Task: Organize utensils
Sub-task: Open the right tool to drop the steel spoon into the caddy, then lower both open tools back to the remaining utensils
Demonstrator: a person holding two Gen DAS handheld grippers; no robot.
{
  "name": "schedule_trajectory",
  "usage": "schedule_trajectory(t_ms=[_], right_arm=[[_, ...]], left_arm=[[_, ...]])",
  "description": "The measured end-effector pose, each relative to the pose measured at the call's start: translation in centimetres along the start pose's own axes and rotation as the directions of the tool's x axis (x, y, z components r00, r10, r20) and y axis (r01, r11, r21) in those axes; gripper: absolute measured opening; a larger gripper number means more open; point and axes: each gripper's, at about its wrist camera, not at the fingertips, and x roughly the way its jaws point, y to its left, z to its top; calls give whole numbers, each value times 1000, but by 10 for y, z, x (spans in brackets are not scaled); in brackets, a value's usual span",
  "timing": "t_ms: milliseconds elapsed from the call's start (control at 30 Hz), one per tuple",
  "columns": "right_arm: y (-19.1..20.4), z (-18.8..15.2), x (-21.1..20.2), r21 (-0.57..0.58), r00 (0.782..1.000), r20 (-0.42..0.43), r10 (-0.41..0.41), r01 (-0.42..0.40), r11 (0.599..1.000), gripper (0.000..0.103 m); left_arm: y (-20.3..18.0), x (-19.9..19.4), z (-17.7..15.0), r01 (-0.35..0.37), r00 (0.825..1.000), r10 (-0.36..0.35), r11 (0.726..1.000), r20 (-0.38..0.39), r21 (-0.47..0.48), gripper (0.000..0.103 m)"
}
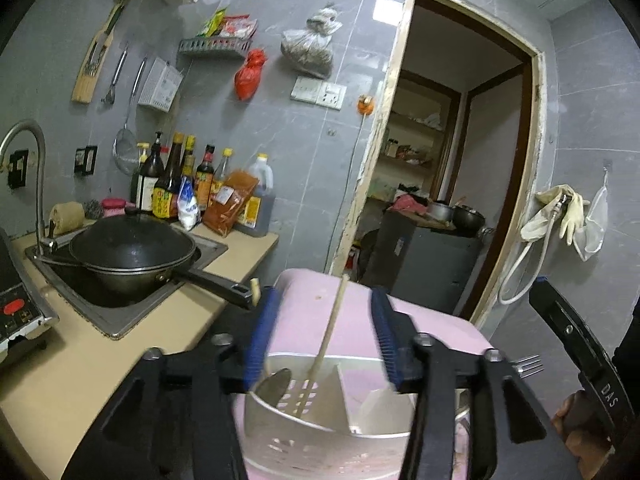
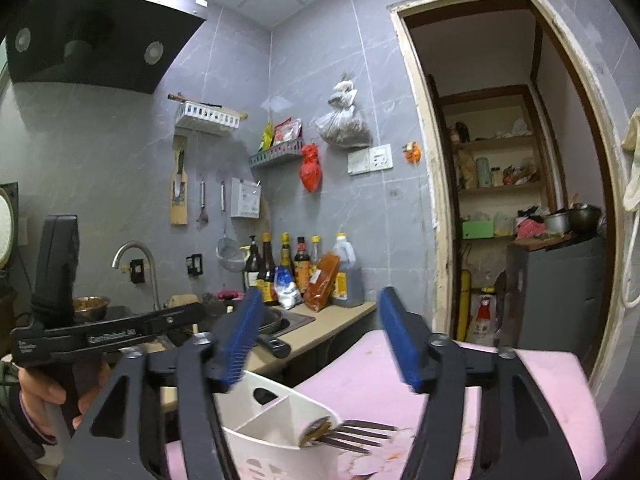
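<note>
A white divided utensil caddy (image 1: pixel 320 424) stands on a pink surface (image 1: pixel 304 312). Inside it a pale wooden chopstick (image 1: pixel 330 336) leans upright beside a metal spoon (image 1: pixel 274 384). My left gripper (image 1: pixel 323 298) hovers over the caddy, open, its blue pads well apart on either side of the chopstick without touching it. In the right wrist view the caddy (image 2: pixel 276 436) sits low between the fingers, and a metal fork (image 2: pixel 352 436) rests in it with its tines poking out over the rim to the right. My right gripper (image 2: pixel 320 298) is open and holds nothing.
To the left, a beige counter (image 1: pixel 60 360) holds a sink (image 1: pixel 120 312) with a lidded black wok (image 1: pixel 132 248), its handle pointing at the caddy. Sauce bottles (image 1: pixel 192 188) line the wall. An induction cooker (image 1: pixel 20 312) sits far left, a doorway (image 1: pixel 452 184) to the right.
</note>
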Motion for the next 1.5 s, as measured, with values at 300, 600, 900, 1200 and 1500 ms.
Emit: schedule_trajectory(t_ms=[300,600,900,1200,1500], right_arm=[[-22,7,-42,-18,996,41,-74,75,997,103],[-49,-2,-96,-86,987,-22,-157,155,984,103],[-87,-25,-140,-94,956,-118,-267,257,962,103],[-121,-54,-150,-43,913,-289,-288,288,957,103],[-138,-85,-133,-13,835,-491,-249,278,960,87]], left_arm=[[-38,-23,-2,29,996,-35,997,81,68,84],[-87,-38,-36,96,991,-109,981,71,170,94],[-128,-32,-76,200,978,-187,965,-86,172,94],[-160,-6,-108,244,939,-180,950,-293,197,94],[-175,17,-128,271,886,-159,940,-436,209,91]])
